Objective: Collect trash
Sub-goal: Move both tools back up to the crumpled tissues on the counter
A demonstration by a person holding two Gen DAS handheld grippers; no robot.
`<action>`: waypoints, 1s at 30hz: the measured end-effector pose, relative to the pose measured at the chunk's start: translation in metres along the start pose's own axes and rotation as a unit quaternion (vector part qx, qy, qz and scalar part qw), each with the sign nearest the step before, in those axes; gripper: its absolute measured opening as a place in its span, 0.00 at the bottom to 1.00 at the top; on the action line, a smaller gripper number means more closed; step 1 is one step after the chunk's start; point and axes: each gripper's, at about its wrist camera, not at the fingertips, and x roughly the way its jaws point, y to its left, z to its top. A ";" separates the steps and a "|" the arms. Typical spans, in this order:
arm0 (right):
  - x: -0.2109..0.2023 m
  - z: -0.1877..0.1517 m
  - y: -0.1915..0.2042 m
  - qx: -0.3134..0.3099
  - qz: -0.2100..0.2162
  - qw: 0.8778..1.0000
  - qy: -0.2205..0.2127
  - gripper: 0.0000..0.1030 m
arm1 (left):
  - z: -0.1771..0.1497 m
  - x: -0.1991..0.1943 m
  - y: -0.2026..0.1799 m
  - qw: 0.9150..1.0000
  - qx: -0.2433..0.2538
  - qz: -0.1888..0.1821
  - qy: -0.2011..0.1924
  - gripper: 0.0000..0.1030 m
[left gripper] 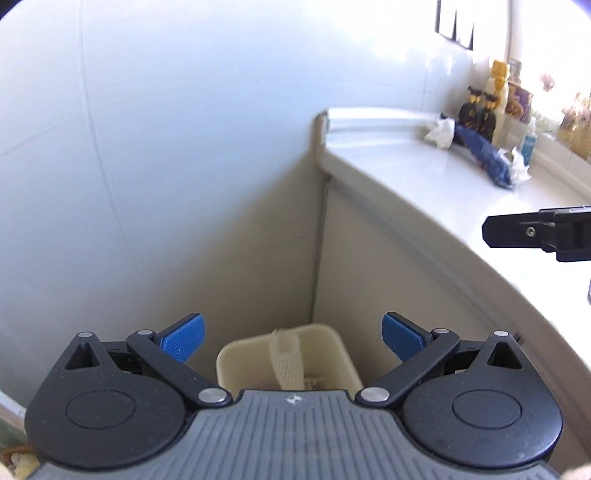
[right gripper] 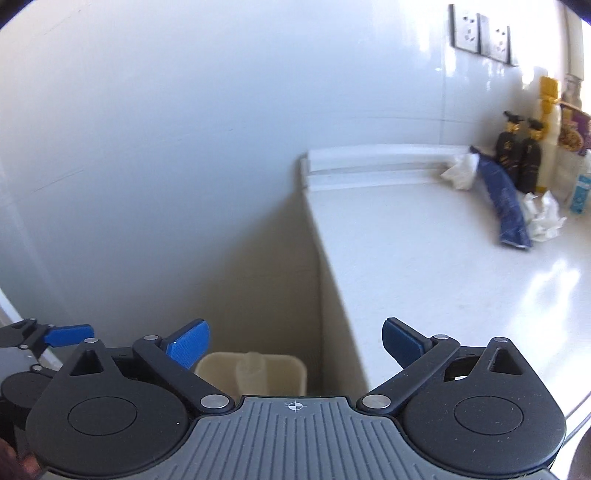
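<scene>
A crumpled blue wrapper (left gripper: 484,155) (right gripper: 504,206) lies on the white countertop (left gripper: 424,177) (right gripper: 424,258) between two wads of white tissue, one at the back (left gripper: 441,131) (right gripper: 461,170) and one nearer (left gripper: 519,168) (right gripper: 543,218). A cream bin (left gripper: 288,358) (right gripper: 255,373) stands on the floor in the corner beside the counter, with something pale inside. My left gripper (left gripper: 293,339) is open and empty above the bin. My right gripper (right gripper: 295,343) is open and empty, over the counter's edge and the bin. The right gripper's body (left gripper: 539,230) shows at the right of the left wrist view.
Dark bottles with gold caps (left gripper: 478,112) (right gripper: 521,155), a tall cream bottle (left gripper: 496,96) (right gripper: 550,136) and a small blue bottle (left gripper: 528,142) (right gripper: 581,192) stand at the back of the counter. A white wall (left gripper: 166,147) rises behind the bin. Wall sockets (right gripper: 480,35) sit above.
</scene>
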 end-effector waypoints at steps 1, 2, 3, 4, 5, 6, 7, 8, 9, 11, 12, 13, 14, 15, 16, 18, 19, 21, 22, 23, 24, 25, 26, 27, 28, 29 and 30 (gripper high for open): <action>-0.003 0.003 -0.009 0.002 -0.011 1.000 -0.005 0.99 | 0.006 0.002 -0.005 1.000 0.004 -0.002 -0.006 0.99; -0.005 0.005 -0.021 0.005 -0.024 1.000 -0.010 0.99 | 0.012 0.004 -0.011 1.000 0.008 -0.006 -0.013 0.99; -0.007 0.007 -0.029 0.007 -0.034 0.999 -0.013 0.99 | 0.018 0.007 -0.018 1.000 0.012 -0.011 -0.018 0.99; -0.007 0.007 -0.029 0.007 -0.034 0.999 -0.013 0.99 | 0.024 0.009 -0.024 0.999 0.016 -0.016 -0.024 0.99; -0.010 0.010 -0.041 0.009 -0.045 0.999 -0.017 0.99 | 0.030 0.012 -0.032 0.999 0.021 -0.022 -0.032 0.99; -0.015 0.015 -0.064 0.013 -0.066 0.997 -0.024 0.99 | 0.036 0.015 -0.039 0.998 0.027 -0.028 -0.039 1.00; -0.016 0.016 -0.072 0.015 -0.073 0.997 -0.026 0.99 | 0.041 0.018 -0.047 0.998 0.034 -0.033 -0.045 0.99; -0.016 0.017 -0.085 0.020 -0.081 0.996 -0.028 1.00 | 0.047 0.022 -0.054 0.997 0.041 -0.036 -0.050 0.99; -0.017 0.018 -0.096 0.026 -0.088 0.995 -0.031 1.00 | 0.052 0.027 -0.062 0.997 0.047 -0.041 -0.054 0.99; -0.021 0.021 -0.118 0.039 -0.101 0.994 -0.036 1.00 | 0.064 0.035 -0.077 0.995 0.058 -0.052 -0.063 1.00; -0.024 0.022 -0.128 0.043 -0.106 0.993 -0.040 1.00 | 0.070 0.039 -0.083 0.994 0.061 -0.058 -0.067 1.00; -0.025 0.021 -0.137 0.046 -0.110 0.992 -0.045 1.00 | 0.077 0.044 -0.090 0.993 0.064 -0.062 -0.072 0.99; -0.026 0.020 -0.145 0.048 -0.116 0.991 -0.050 1.00 | 0.084 0.048 -0.095 0.992 0.068 -0.068 -0.078 1.00; -0.025 0.020 -0.154 0.051 -0.121 0.990 -0.054 1.00 | 0.090 0.054 -0.102 0.991 0.071 -0.073 -0.082 1.00; -0.025 0.020 -0.154 0.051 -0.121 0.990 -0.054 1.00 | 0.095 0.058 -0.108 0.991 0.074 -0.079 -0.083 1.00; -0.017 0.021 -0.180 0.061 -0.140 0.987 -0.059 1.00 | 0.106 0.070 -0.120 0.989 0.081 -0.089 -0.083 1.00; -0.014 0.022 -0.188 0.065 -0.144 0.986 -0.059 1.00 | 0.111 0.076 -0.127 0.989 0.087 -0.089 -0.085 1.00; -0.007 0.023 -0.203 0.071 -0.149 0.985 -0.057 1.00 | 0.120 0.088 -0.139 0.987 0.100 -0.090 -0.090 1.00; -0.003 0.024 -0.210 0.075 -0.150 0.984 -0.057 1.00 | 0.125 0.095 -0.143 0.986 0.104 -0.094 -0.091 0.99; 0.001 0.026 -0.217 0.078 -0.151 0.984 -0.057 1.00 | 0.131 0.102 -0.148 0.986 0.104 -0.099 -0.090 1.00; 0.001 0.026 -0.217 0.078 -0.151 0.984 -0.057 1.00 | 0.136 0.109 -0.152 0.986 0.102 -0.103 -0.088 1.00; 0.005 0.027 -0.224 0.082 -0.153 0.983 -0.058 1.00 | 0.141 0.116 -0.154 0.986 0.097 -0.106 -0.087 1.00; 0.013 0.031 -0.238 0.093 -0.154 0.982 -0.061 1.00 | 0.147 0.124 -0.157 0.986 0.089 -0.111 -0.086 1.00; 0.017 0.034 -0.244 0.099 -0.153 0.981 -0.063 1.00 | 0.152 0.132 -0.159 0.986 0.083 -0.115 -0.085 1.00; 0.020 0.036 -0.250 0.106 -0.151 0.981 -0.065 1.00 | 0.157 0.139 -0.161 0.986 0.075 -0.120 -0.085 1.00; 0.024 0.038 -0.257 0.113 -0.150 0.980 -0.068 1.00 | 0.162 0.147 -0.164 0.986 0.070 -0.125 -0.085 0.99; 0.028 0.041 -0.263 0.120 -0.148 0.979 -0.070 1.00 | 0.166 0.155 -0.166 0.986 0.064 -0.129 -0.086 0.99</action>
